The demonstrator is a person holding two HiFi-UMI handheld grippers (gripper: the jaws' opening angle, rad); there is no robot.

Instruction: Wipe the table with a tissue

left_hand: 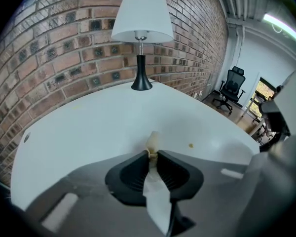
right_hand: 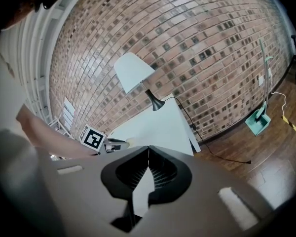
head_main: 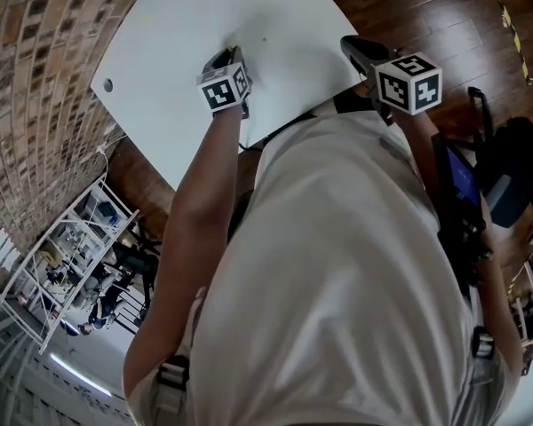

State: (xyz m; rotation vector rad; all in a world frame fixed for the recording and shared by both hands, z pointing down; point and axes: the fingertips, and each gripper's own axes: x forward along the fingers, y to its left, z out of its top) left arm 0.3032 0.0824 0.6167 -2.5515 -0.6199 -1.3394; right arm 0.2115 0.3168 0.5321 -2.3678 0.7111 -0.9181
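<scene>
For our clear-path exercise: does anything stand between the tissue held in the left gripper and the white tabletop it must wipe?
Nothing visible does. The tissue, pinched in the jaws of the left gripper, pokes out over the bare white table; the lamp stands at its far end.

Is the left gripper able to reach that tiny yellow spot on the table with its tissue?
Probably yes. The left gripper is shut on the tissue close to the yellow spot, and only bare white table lies between them. The lamp stands far back.
</scene>
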